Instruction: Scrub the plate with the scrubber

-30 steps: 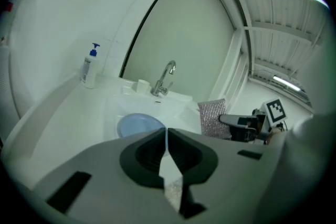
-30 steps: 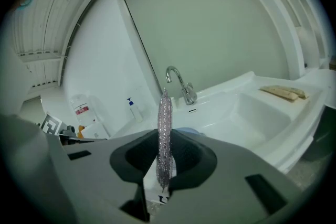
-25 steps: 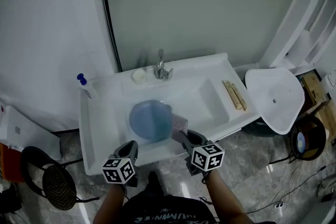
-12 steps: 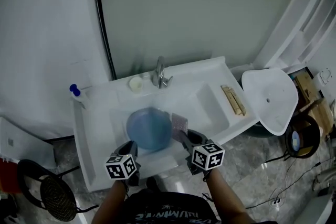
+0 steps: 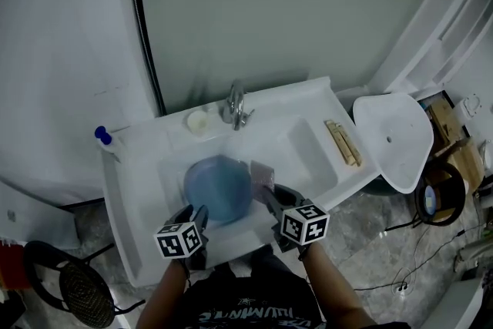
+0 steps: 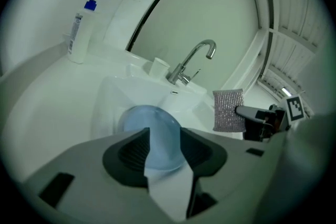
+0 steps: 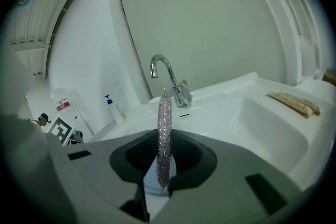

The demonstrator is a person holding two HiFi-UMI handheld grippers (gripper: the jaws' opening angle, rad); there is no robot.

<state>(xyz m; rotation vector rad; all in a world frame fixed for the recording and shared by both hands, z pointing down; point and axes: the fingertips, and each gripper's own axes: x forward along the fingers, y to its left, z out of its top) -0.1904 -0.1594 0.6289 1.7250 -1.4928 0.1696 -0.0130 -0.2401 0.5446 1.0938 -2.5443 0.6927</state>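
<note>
A round blue plate lies in the white sink basin. My left gripper hovers at the plate's near edge. Its jaws are opening, and the plate shows in the gap between them, with the pads off it. My right gripper is shut on a flat grey mesh scrubber and holds it upright just right of the plate. In the right gripper view the scrubber stands edge-on between the pads. The left gripper view shows the scrubber face-on.
A chrome faucet stands behind the basin with a small white cup to its left. A blue-capped bottle is at the counter's far left. A wooden piece lies on the right ledge, and a white seat stands further right.
The head view has drifted, so the sink sits a little further left. Both grippers stay at the basin's near edge, and the scrubber stays in the right one.
</note>
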